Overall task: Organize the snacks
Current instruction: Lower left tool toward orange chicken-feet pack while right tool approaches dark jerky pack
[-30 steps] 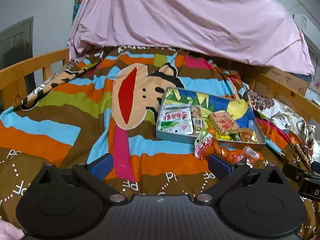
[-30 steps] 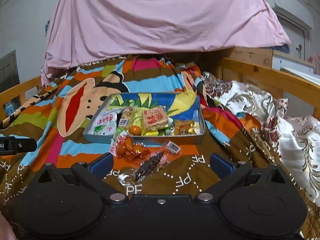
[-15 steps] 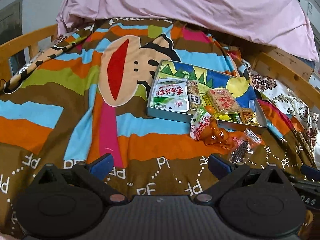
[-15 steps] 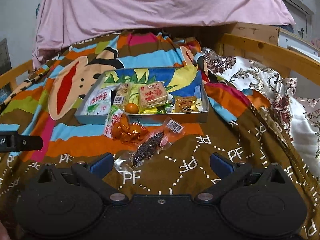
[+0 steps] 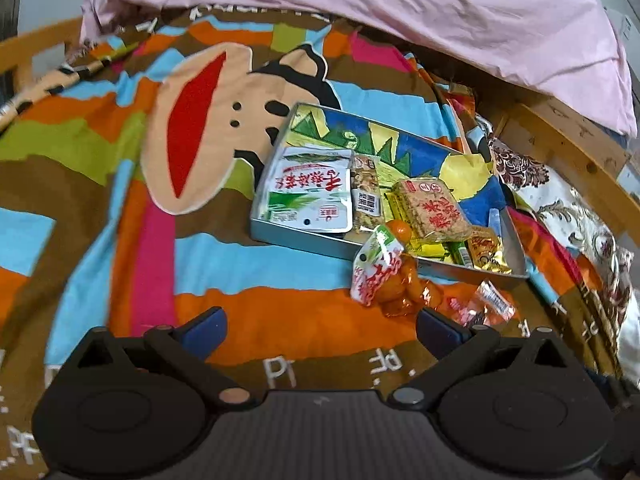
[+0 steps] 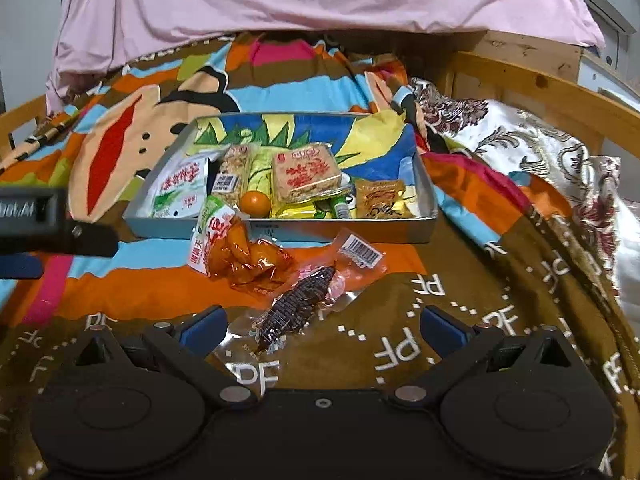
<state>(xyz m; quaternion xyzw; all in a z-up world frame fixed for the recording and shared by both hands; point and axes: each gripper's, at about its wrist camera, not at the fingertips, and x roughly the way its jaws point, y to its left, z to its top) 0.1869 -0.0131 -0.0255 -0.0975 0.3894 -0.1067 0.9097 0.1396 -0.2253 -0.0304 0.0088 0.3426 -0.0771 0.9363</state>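
I see a matt metal tray (image 6: 280,230), glossy plastic snack wrappers (image 6: 248,260), a soft cloth blanket (image 6: 460,320), and a wooden bed rail (image 6: 540,84).

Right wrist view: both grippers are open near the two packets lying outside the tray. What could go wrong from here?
The clear packet with the dark snack overlaps the orange packet, so the right gripper might drag both. The orange packet leans on the tray rim; pulling it could tip the tray on the soft blanket. The left gripper is close by, so the two tools may collide.
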